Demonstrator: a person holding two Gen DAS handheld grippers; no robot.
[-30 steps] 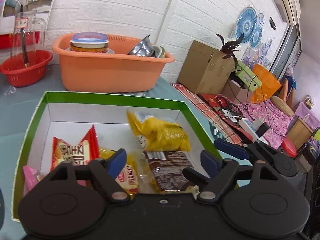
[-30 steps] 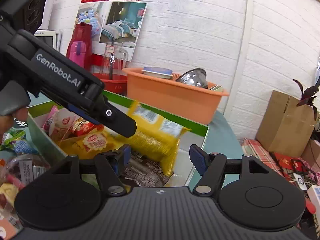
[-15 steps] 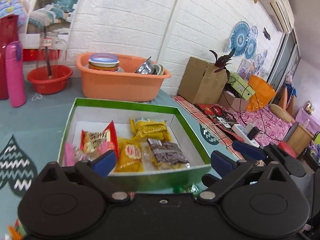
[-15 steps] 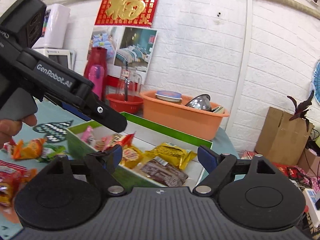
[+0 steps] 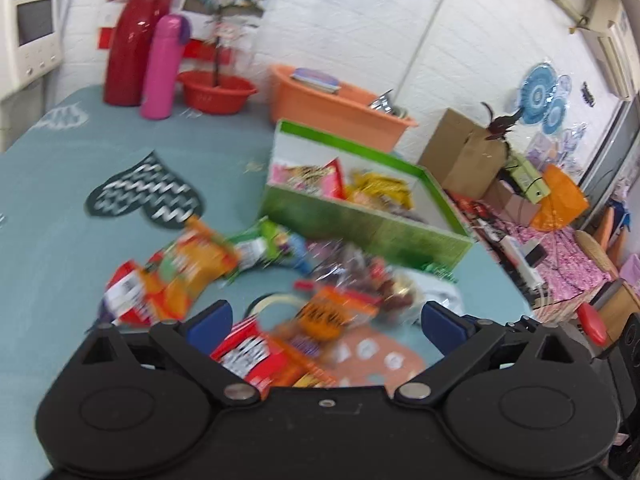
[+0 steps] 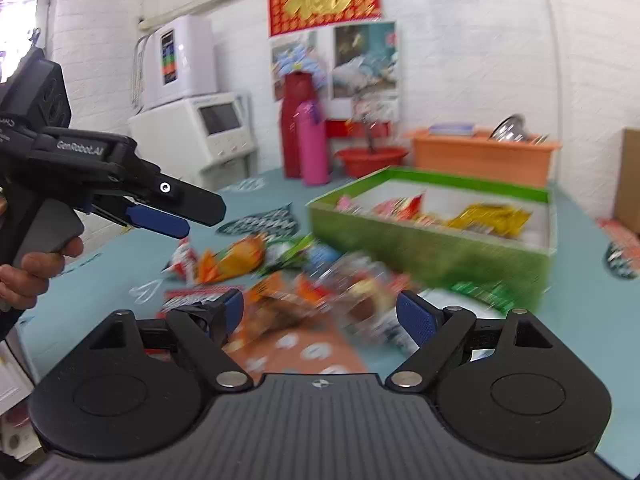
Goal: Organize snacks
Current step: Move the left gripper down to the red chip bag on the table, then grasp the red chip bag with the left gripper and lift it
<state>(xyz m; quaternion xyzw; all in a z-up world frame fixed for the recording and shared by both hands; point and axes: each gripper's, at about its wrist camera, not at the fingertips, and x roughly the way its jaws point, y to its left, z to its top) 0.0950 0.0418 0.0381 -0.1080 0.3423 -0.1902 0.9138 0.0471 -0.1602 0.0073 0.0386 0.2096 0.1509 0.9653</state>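
Hovering over loose snack packets (image 5: 192, 268), left claw (image 5: 324, 322) and right claw (image 6: 320, 312) both spread, empty.

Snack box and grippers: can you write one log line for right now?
left gripper: open, empty | right gripper: open, empty | green box: holds some snacks | loose snacks: on table

From the left wrist camera we look forward over the left claw (image 5: 324, 322), down at the snack pile (image 5: 248, 280) on the table (image 5: 80, 184), close below, with the green box (image 5: 360, 216) just beyond it. The right wrist camera sits lower, past the right claw (image 6: 320, 316), facing that same box (image 6: 432, 248) nearly side-on (the picture is blurred). Both views share the pile (image 6: 280, 276), the box and the orange tub (image 5: 336, 108) behind the box.
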